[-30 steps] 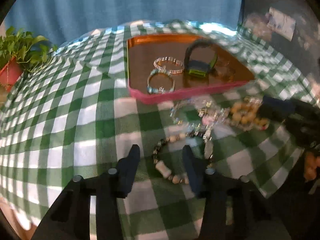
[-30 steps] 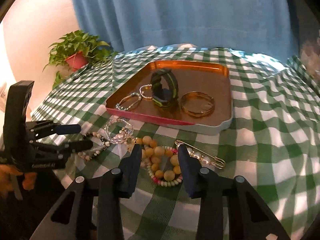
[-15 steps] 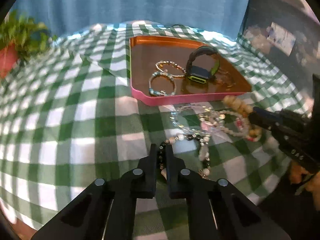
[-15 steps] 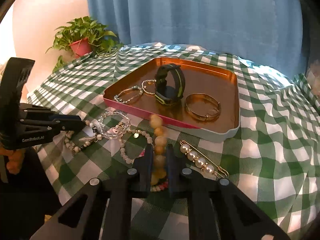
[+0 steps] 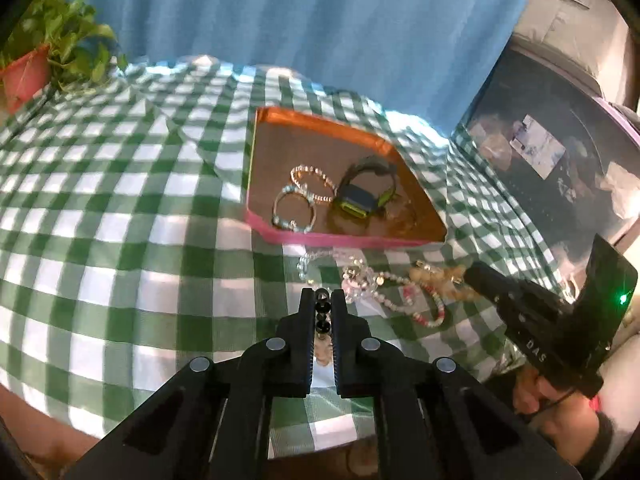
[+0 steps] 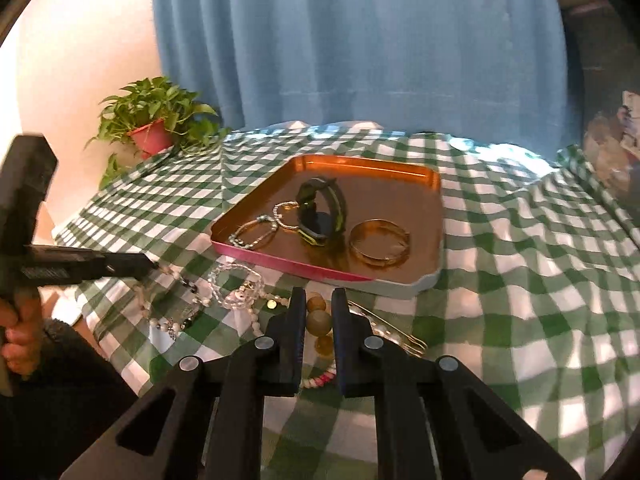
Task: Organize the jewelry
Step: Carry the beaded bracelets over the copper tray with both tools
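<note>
My left gripper (image 5: 323, 295) is shut on a black-and-white bead bracelet (image 5: 322, 314), lifted off the green checked cloth; its strand trails from the left gripper's tip (image 6: 154, 267) in the right wrist view. My right gripper (image 6: 319, 295) is shut on a yellow wooden bead bracelet (image 6: 319, 322), seen in the left wrist view as tan beads (image 5: 442, 280) at that gripper's tip (image 5: 471, 275). Beyond both stands the pink-rimmed copper tray (image 6: 292, 265), which holds a black-and-green watch (image 6: 320, 214), a gold bangle (image 6: 380, 242) and two thin bead bracelets (image 5: 294, 212).
On the cloth before the tray lie a clear bead bracelet (image 6: 236, 284), a pink-and-white bead strand (image 5: 420, 308) and a pearl safety pin (image 6: 400, 338). A potted plant (image 6: 154, 130) stands at the table's far left corner. A blue curtain hangs behind.
Both grippers went from open around their bracelets to shut on them. Both then rose, the left one more, pulling the bead strands up off the cloth.
</note>
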Available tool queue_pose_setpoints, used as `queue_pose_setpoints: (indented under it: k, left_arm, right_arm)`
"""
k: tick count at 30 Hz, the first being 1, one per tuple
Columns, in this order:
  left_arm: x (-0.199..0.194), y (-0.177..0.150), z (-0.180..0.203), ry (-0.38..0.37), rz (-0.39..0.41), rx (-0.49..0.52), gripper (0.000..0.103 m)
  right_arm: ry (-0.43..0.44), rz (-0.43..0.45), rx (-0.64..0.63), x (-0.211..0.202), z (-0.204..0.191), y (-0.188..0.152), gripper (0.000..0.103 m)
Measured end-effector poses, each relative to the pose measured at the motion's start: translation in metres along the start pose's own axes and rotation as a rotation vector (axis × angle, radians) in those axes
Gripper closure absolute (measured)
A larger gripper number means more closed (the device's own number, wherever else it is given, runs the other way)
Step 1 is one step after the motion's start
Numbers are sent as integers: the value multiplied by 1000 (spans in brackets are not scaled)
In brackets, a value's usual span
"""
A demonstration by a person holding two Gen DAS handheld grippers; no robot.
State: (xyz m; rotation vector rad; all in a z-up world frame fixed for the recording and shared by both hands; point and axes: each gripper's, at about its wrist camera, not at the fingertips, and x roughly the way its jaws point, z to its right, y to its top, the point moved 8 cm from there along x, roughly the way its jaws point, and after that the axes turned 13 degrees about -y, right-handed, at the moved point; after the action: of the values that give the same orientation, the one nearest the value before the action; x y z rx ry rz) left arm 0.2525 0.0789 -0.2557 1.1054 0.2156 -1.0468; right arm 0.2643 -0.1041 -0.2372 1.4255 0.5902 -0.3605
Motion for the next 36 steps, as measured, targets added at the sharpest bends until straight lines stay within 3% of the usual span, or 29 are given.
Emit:
queue_pose_setpoints:
  k: [7,12,20,27,36]
  left_arm:
    - [-11,-3,12,22,22,3,95]
    - [-5,-13,12,57,-25,7,95]
    - [-13,-3,53,71,-22,89,95]
    - [-37,18,109,2,35,155,95]
    - [-85,51,164,-10,149,295,95]
  right_arm:
    - [-42,-25,35,-16,4,-5,92]
    - [-68,-52,73,-18,4,-8,92]
    - [-32,-145,181,-34,2,-13,92]
    - [-55,-72,173,-76,7,17,92]
    - [-72,24,143,-123,8,59,92]
